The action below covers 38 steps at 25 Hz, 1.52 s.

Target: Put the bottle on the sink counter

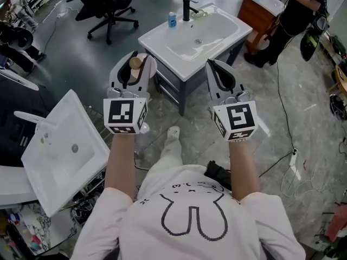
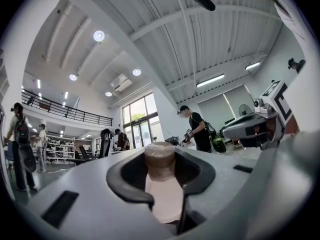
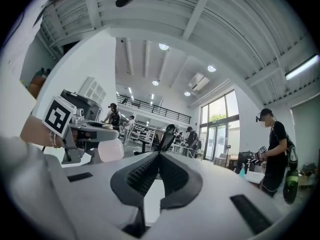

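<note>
A pale pink bottle [image 1: 134, 72] with a brown cap stands upright between the jaws of my left gripper [image 1: 133, 69], which is shut on it. In the left gripper view the bottle [image 2: 161, 189] fills the gap between the black pads [image 2: 127, 176]. My right gripper [image 1: 218, 72] is level with the left one and shut, with nothing in it; its fingertips meet in the right gripper view [image 3: 159, 156]. Both grippers hang in the air, short of the white sink counter [image 1: 162, 43] on its dark cabinet. From the right gripper view the held bottle [image 3: 110, 151] shows at left.
On the counter stand a black faucet [image 1: 187, 8] and a small blue bottle [image 1: 172, 19]. A second white sink [image 1: 59, 145] lies at lower left. An office chair [image 1: 108, 4] stands at the back, a person [image 1: 295, 15] at the top right. Cables [image 1: 293, 161] run over the floor.
</note>
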### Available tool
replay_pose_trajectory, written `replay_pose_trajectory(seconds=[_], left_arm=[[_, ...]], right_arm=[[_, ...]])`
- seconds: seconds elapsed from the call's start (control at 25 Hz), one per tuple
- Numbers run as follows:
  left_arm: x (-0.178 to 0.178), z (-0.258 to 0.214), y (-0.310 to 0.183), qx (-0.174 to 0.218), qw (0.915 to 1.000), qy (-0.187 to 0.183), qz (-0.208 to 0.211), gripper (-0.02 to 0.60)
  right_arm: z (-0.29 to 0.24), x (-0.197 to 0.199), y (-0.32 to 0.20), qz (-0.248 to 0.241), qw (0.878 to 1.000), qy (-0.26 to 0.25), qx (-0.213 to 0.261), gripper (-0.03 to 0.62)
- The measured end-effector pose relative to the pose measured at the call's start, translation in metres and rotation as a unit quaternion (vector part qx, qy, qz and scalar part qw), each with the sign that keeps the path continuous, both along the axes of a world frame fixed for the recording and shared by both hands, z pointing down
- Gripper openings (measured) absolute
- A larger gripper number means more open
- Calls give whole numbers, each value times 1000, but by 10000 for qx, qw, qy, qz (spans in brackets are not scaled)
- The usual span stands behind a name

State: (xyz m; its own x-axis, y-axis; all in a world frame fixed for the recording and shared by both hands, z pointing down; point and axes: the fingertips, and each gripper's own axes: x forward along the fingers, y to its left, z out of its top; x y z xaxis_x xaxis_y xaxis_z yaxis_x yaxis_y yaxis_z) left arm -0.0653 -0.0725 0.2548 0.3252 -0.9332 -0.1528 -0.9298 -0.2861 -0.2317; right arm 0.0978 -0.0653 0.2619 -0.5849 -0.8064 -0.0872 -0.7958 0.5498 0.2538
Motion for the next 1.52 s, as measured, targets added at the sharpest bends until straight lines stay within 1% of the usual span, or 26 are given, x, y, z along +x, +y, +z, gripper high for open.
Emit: replay_pose_trajectory(seconds=[0.24,0.4,0.68,0.88,1.0,1.2,1.4,1.52], left_arm=[[-11,14,-62,-162,9999,11,-52,127],[-23,23,-111,-319,9995,-26,-54,127],[-47,39,-200,-552,9984,77,-31,127],[-60,62,-259,-732,9972,139,-12,127],[-64,80,-290,-904,9957,182,-13,127],[-63,108,-330,-1188,9928,148,48,127],[-64,141,-358,-1467,9891,127,56,127],[-63,159,-372,-1655,9862,107,33,127]], right_arm=[[12,-7,-57,5,9998,14,-173,28],[17,-19,-105,-14,9995,-2,-313,28],[29,-45,-184,-28,9983,99,-572,28],[52,-58,-235,5,9967,166,-800,28],[66,-62,-261,14,9952,193,-955,28],[86,-65,-296,70,9924,210,-1214,28],[109,-68,-322,87,9890,250,-1453,29],[119,-68,-335,92,9866,185,-1617,28]])
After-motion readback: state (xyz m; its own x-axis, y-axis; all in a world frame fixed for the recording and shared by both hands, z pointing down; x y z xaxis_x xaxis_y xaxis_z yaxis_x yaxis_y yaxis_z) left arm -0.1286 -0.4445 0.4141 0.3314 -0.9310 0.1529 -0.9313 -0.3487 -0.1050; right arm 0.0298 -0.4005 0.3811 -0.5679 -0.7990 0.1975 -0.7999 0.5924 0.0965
